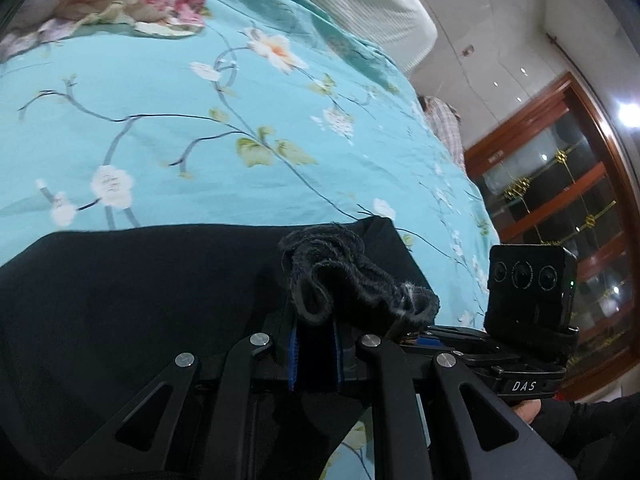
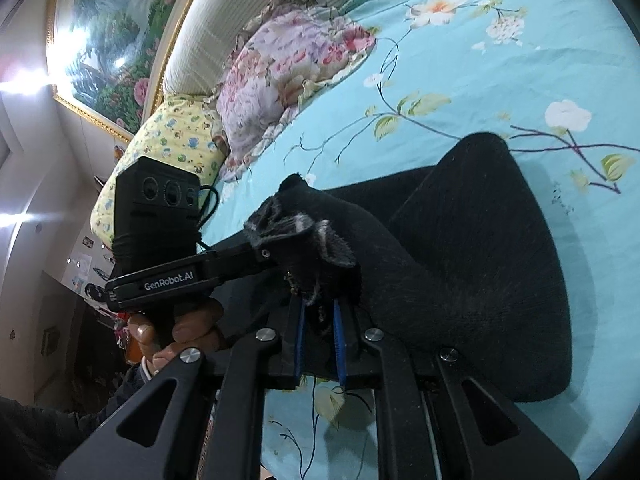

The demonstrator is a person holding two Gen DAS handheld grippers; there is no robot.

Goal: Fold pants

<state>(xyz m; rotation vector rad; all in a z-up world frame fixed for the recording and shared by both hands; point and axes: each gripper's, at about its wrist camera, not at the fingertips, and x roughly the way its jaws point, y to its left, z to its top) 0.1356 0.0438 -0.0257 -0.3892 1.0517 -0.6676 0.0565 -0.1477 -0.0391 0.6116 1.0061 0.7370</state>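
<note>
Black pants [image 1: 132,280] lie spread on a turquoise floral bedsheet [image 1: 168,128]. My left gripper [image 1: 314,320] is shut on a bunched edge of the pants, whose fuzzy lining [image 1: 352,280] sticks out past the blue pads. In the right wrist view my right gripper [image 2: 320,312] is shut on another bunched edge of the pants [image 2: 480,240] and holds it lifted above the sheet [image 2: 460,80]. The two grippers are close together: the other gripper's camera block shows in the left wrist view [image 1: 528,280] and in the right wrist view [image 2: 160,208].
A floral pillow [image 2: 288,76] and a yellow pillow [image 2: 172,140] lie by the padded headboard [image 2: 208,20]. A framed picture [image 2: 112,36] hangs above. A wooden glass-door cabinet [image 1: 560,208] stands beyond the bed edge [image 1: 460,152].
</note>
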